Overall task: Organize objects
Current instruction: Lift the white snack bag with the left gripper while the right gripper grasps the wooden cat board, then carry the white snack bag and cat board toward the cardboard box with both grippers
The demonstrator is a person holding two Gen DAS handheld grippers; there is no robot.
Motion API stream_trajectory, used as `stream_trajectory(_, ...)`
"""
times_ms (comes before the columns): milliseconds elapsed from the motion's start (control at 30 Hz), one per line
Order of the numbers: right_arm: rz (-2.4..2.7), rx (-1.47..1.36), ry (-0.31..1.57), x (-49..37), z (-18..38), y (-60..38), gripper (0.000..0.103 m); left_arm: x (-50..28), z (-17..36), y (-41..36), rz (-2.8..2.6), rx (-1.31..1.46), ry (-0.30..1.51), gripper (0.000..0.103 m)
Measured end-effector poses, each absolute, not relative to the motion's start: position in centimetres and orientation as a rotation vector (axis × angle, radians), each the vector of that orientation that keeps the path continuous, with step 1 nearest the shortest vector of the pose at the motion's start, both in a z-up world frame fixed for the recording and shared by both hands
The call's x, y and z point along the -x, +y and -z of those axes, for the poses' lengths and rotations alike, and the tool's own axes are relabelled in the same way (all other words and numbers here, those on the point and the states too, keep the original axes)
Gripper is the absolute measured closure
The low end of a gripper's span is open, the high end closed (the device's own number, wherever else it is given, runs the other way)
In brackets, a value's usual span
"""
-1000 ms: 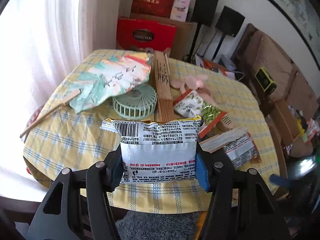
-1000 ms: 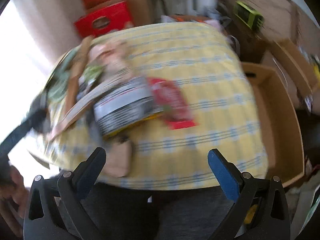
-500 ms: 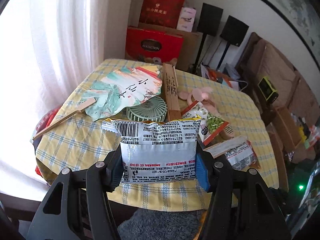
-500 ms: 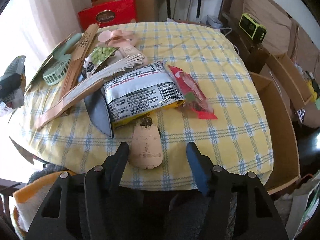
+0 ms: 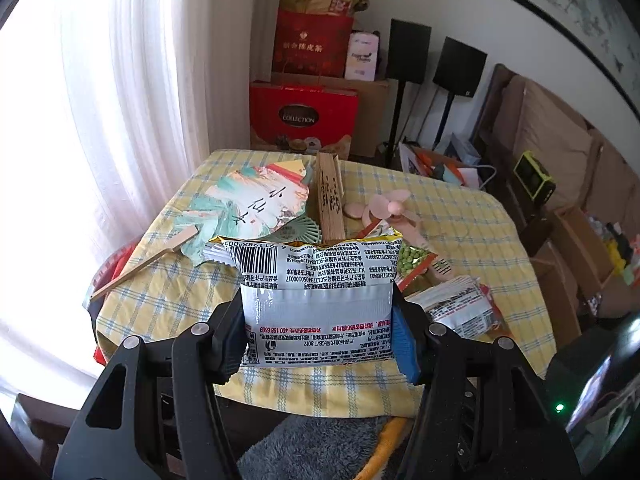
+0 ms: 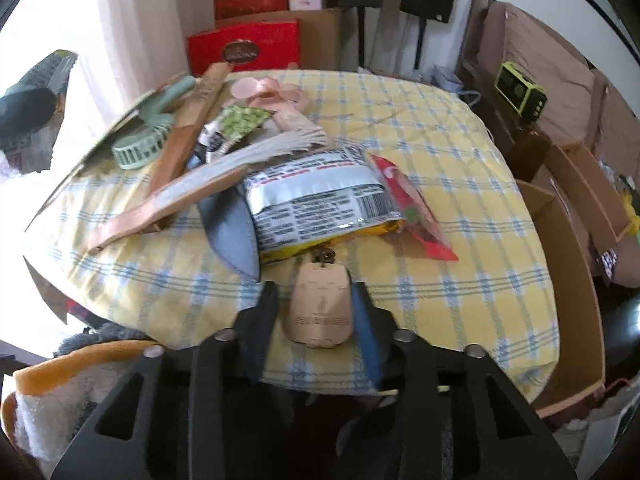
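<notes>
Silver foil is what I have in my left gripper [image 5: 320, 316]: a snack bag [image 5: 316, 300], printed back and barcode toward the camera, pinched at both sides by the fingers and held up in the air over the near edge of the worktop [image 5: 460, 216]. My right gripper [image 6: 316, 312] sits low at the near edge, where its fingers have just been closing around a small tan tag [image 6: 320, 308]; the blue pad looks to be against one side of it, but the blur keeps me from telling whether the other finger touches yet. I judge the tidying barely begun, with one bag lifted, one tag about to be taken, and nearly everything else unsorted. A second foil snack bag [image 6: 316, 200] lies just behind the tag with a red packet [image 6: 408, 208] beside it and a grey-blue pointed piece [image 6: 236, 228] wedged under its other side. Toward the far edge lie a folded paper fan [image 6: 192, 196], a long wooden fan [image 6: 192, 128], a green handheld fan [image 6: 140, 144], a pink fan [image 6: 268, 92] and a pea packet [image 6: 240, 120], all overlapping. That pile crowds any clean reach, and the tag's clasp lies right at the second bag's edge.
</notes>
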State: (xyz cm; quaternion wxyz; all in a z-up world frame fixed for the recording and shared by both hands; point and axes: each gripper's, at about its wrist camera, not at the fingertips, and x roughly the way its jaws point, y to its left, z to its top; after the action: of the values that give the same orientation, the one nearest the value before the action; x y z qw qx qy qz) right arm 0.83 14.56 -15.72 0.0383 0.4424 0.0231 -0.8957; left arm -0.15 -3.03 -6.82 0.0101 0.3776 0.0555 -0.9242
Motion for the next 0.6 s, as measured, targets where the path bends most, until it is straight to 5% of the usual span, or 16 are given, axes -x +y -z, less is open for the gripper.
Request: stream_trajectory(600,2.841,-1.042,-0.206,-2.9,9.5,19.0,0.069,-1.2,1.8,-0.9,2.944,-1.085,0.061,0.046)
